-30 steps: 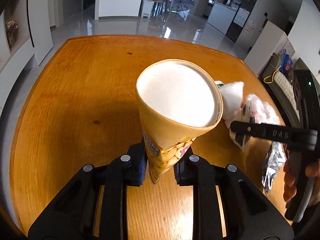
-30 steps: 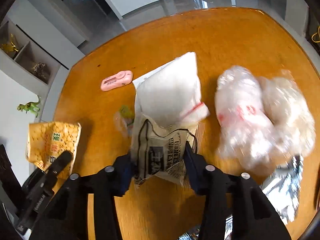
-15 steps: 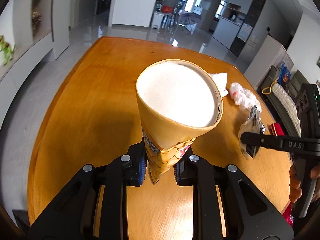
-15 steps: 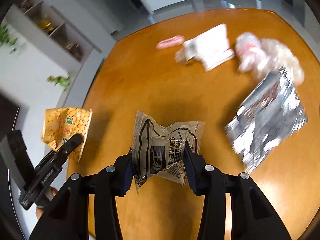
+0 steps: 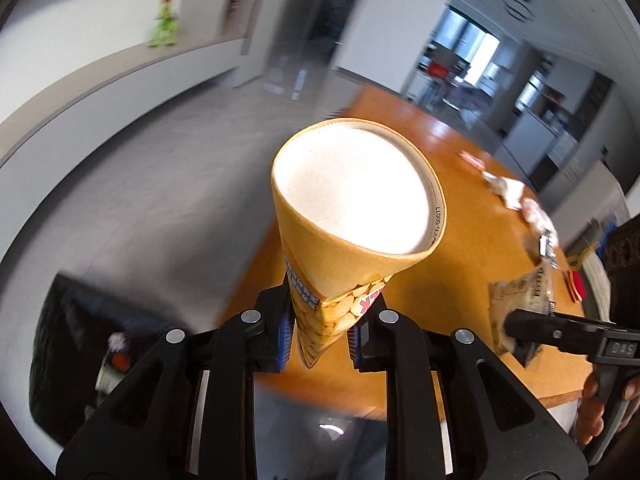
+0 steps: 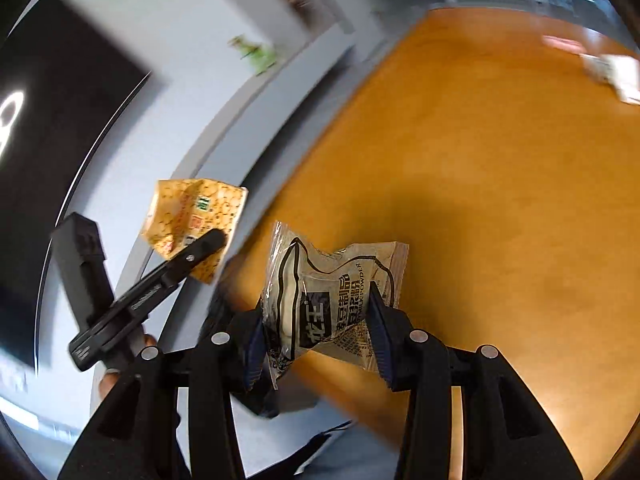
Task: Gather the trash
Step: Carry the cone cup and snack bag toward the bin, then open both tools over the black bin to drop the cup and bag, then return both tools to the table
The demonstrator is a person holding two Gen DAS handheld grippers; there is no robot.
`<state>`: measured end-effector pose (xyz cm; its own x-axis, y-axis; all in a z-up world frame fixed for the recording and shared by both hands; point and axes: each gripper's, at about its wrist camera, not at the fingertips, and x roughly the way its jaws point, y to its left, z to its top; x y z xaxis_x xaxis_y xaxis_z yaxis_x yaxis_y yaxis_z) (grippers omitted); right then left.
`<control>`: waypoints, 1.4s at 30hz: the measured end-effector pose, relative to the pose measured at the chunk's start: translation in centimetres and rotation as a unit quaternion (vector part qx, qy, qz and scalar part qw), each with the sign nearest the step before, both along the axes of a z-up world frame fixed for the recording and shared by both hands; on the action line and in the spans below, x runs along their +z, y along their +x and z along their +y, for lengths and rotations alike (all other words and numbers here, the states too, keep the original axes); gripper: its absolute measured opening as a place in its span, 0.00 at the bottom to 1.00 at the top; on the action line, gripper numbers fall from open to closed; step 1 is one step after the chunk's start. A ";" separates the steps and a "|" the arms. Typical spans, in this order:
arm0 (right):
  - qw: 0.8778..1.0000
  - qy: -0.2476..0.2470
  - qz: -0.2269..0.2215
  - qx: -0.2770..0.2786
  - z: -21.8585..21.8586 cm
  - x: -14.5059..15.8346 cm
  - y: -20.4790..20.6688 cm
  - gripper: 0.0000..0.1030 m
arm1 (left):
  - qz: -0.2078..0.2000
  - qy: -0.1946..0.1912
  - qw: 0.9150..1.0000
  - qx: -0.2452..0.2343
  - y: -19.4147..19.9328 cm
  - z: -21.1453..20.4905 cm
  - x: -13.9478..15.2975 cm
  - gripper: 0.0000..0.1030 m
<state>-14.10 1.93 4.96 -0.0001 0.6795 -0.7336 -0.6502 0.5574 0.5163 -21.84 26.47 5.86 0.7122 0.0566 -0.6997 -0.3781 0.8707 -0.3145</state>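
Carrying light, crushable trash: my left gripper [image 5: 320,340] pinches the orange snack bag [image 5: 352,216] low; right gripper [image 6: 316,336] clamps the crinkly milk-powder packet [image 6: 332,296] mid-body.

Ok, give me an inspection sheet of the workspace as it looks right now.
Surface: orange wooden table, mostly bare.
Job's things: yellow snack bag in the left gripper; grey milk powder packet in the right gripper.
Clutter: white wrappers and a pink item at the far edge.
Grippers: both shut on trash, fingers pinching.
Cables: nothing seen.
Surroundings: grey floor, white ledge, blurred green toy.
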 end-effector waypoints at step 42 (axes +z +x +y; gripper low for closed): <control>0.984 -0.067 -0.113 0.117 10.1 1.5 -7.8 0.74 | 0.030 -0.011 0.984 0.173 -13.2 6.9 -2.4 0.94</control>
<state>-21.85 11.99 6.51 0.0287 0.5777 -0.8157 -0.8590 0.4316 0.2754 -35.00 33.33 3.41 0.6110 0.2732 -0.7429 -0.6687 0.6804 -0.2998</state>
